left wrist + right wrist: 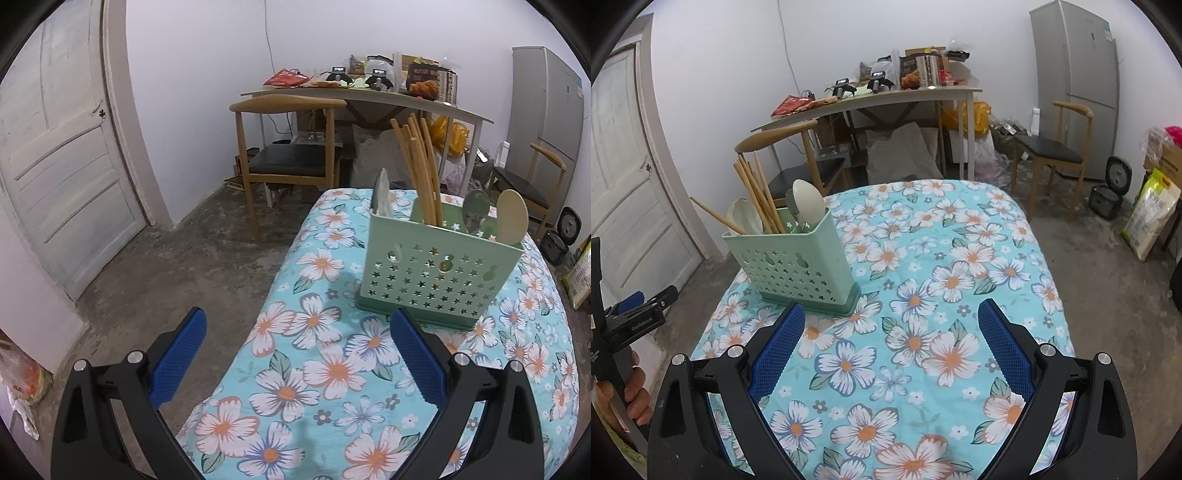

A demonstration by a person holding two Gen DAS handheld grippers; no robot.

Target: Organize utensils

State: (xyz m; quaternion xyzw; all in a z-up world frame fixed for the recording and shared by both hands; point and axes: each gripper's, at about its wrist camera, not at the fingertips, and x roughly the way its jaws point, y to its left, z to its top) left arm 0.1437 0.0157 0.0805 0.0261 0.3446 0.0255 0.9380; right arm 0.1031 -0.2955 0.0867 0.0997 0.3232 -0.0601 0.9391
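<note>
Your left gripper (297, 328) and your right gripper (891, 319) both hang over the floral tablecloth (960, 258) with jaws spread wide and nothing between the blue pads (1004, 347). The green utensil caddy (436, 273) stands upright on the cloth, at about 1 o'clock from the left gripper and 11 o'clock from the right, just past each near fingertip. It already holds the wooden chopsticks (757, 195), which lean back and fan out, plus pale spoons (809, 201) and a green spoon (476, 208); you can see no loose utensil on the cloth in either view, so the sorting looks close to done. Expect the caddy to be light, thin-walled plastic that tips easily with tall contents, so if you shift it, pinch a side wall low near the base rather than the rim. The chopsticks are stiff, thin and likely slick; take one at mid-shaft, across its width. The spoons are best held by the neck below the bowl.
</note>
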